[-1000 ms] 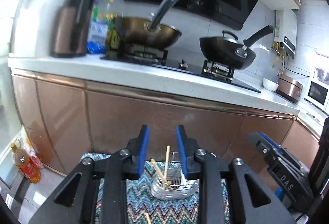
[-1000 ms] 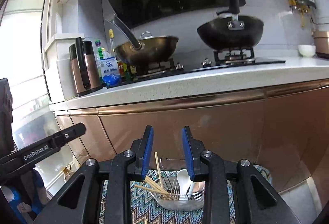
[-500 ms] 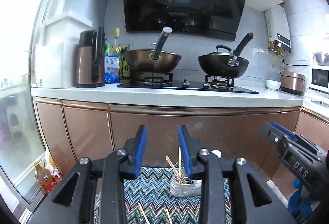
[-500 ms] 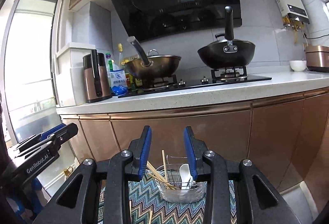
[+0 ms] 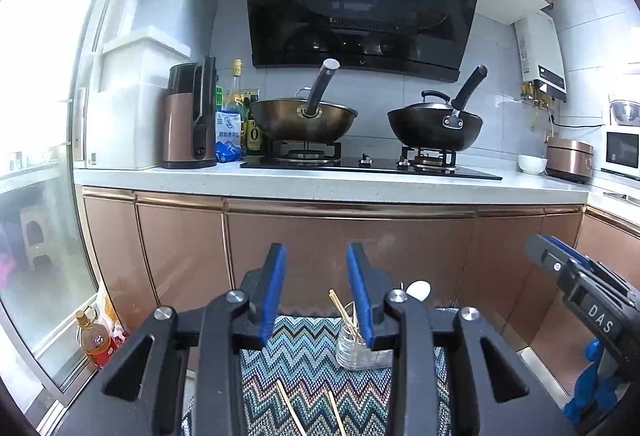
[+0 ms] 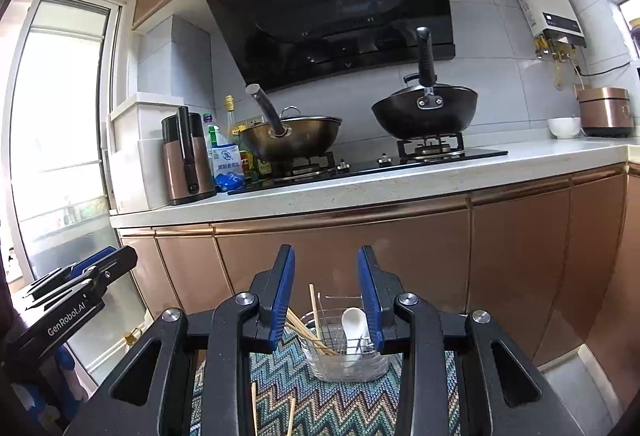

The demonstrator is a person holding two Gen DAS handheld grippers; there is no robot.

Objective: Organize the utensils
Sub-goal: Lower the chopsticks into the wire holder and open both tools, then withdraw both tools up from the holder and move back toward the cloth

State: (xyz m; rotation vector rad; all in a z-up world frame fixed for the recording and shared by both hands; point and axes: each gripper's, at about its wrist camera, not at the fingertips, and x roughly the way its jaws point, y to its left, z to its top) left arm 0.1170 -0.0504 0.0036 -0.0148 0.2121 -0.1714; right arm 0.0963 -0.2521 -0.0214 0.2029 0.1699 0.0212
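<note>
A clear utensil holder point(image 6: 344, 360) with a wire basket stands on a zigzag-patterned mat point(image 6: 280, 376). It holds several wooden chopsticks point(image 6: 304, 332) and a white spoon point(image 6: 354, 324). Loose chopsticks point(image 5: 290, 408) lie on the mat in front of the holder point(image 5: 352, 352). My left gripper point(image 5: 315, 256) hovers above the mat; its jaws are opening, with nothing between them. My right gripper point(image 6: 327, 256) stands open and empty, lined up with the holder from a distance. Each gripper shows at the edge of the other's view.
Copper-coloured cabinet doors point(image 5: 340, 248) rise behind the mat under a white counter point(image 5: 320, 184). On it stand a hob with two woks point(image 5: 304, 120), a kettle point(image 5: 188, 124) and bottles. An oil bottle point(image 5: 94, 340) stands on the floor at the left by a glass door.
Both grippers have drawn back from the holder, which now looks smaller and farther. The left view has rolled level. The left jaws stand slightly wider apart.
</note>
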